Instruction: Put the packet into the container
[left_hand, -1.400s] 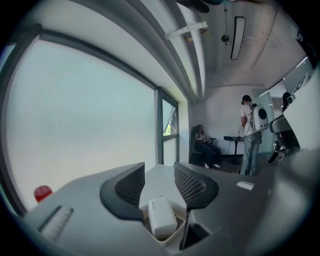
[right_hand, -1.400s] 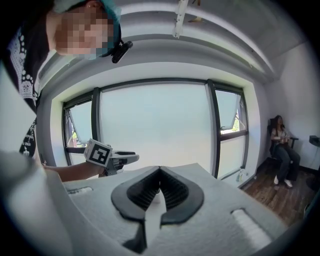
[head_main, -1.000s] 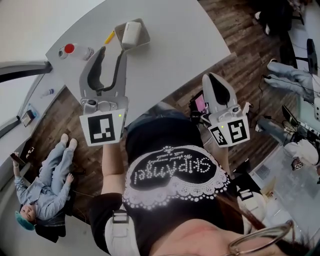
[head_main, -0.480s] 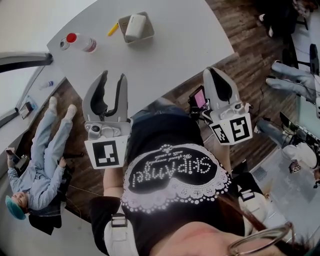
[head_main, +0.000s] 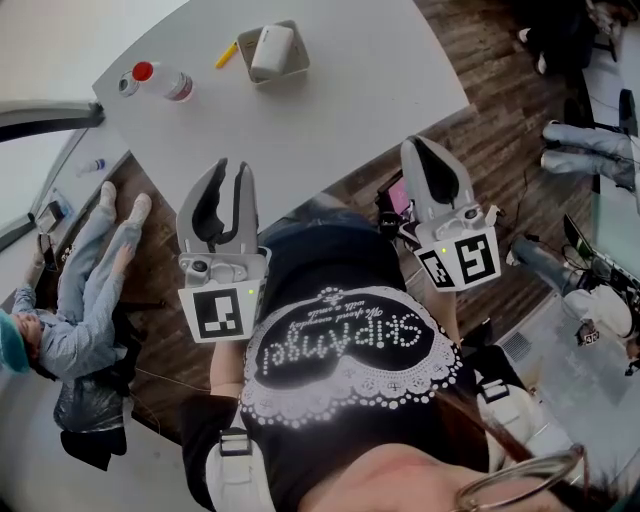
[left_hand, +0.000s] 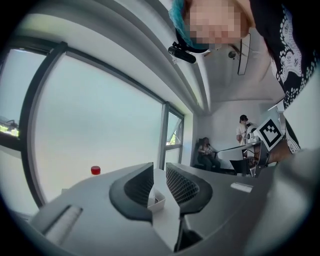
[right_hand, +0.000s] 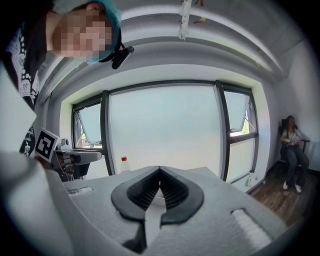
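Note:
The white packet (head_main: 272, 50) lies inside the small grey container (head_main: 297, 66) at the far side of the grey table (head_main: 350, 100). My left gripper (head_main: 232, 167) hovers over the table's near edge, well short of the container. Its jaws have just been closing; a narrow gap remains and nothing is between them. In the left gripper view the container (left_hand: 158, 200) shows through that gap of the left gripper (left_hand: 159, 167). My right gripper (head_main: 416, 144) hangs by the table's near right edge, shut and empty, its tips touching in the right gripper view (right_hand: 160, 169).
A red-capped bottle (head_main: 160, 82) lies at the table's far left, and a yellow item (head_main: 226, 55) sits beside the container. A person (head_main: 85, 300) sits on the floor to the left of the table. Another person's legs (head_main: 590, 150) are at the right.
My left gripper has drawn back from near the container toward the table's near edge, and its jaws have narrowed. The right gripper has stayed put.

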